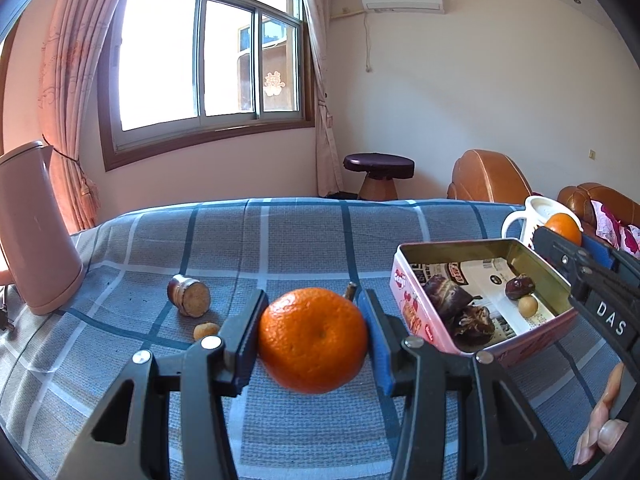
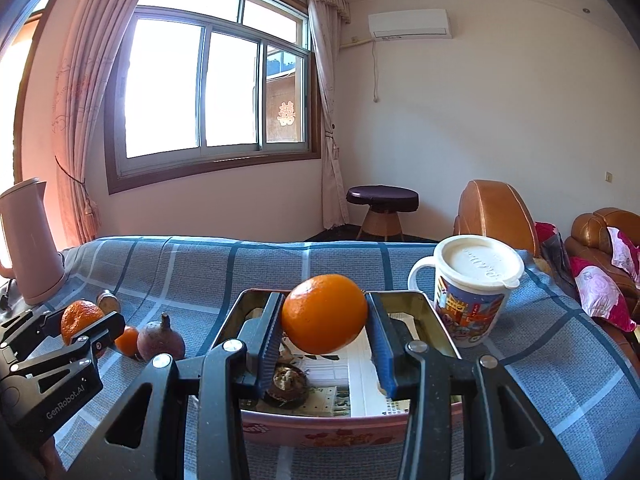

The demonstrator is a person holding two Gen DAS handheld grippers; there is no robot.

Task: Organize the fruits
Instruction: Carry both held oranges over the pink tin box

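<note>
My left gripper (image 1: 313, 330) is shut on a dimpled orange mandarin (image 1: 313, 340), low over the checked blue cloth, left of the pink tin box (image 1: 416, 320). My right gripper (image 2: 325, 322) is shut on a smooth orange (image 2: 325, 313) and holds it above the open tin (image 2: 320, 430). The tin holds dark dried fruits (image 1: 446, 296) and a small yellow round fruit (image 1: 528, 306). In the right wrist view the left gripper (image 2: 86, 326) shows at the left with its mandarin (image 2: 80, 318). A dark purple fruit (image 2: 161, 340) and a small orange fruit (image 2: 128, 340) lie beside the tin.
A pink kettle (image 1: 34, 232) stands at the table's far left. A cut brown fruit (image 1: 190, 296) and a small orange piece (image 1: 206, 330) lie on the cloth. A lidded white mug (image 2: 472, 292) stands right of the tin. Brown sofa (image 2: 496, 212) and stool (image 2: 382, 208) lie beyond.
</note>
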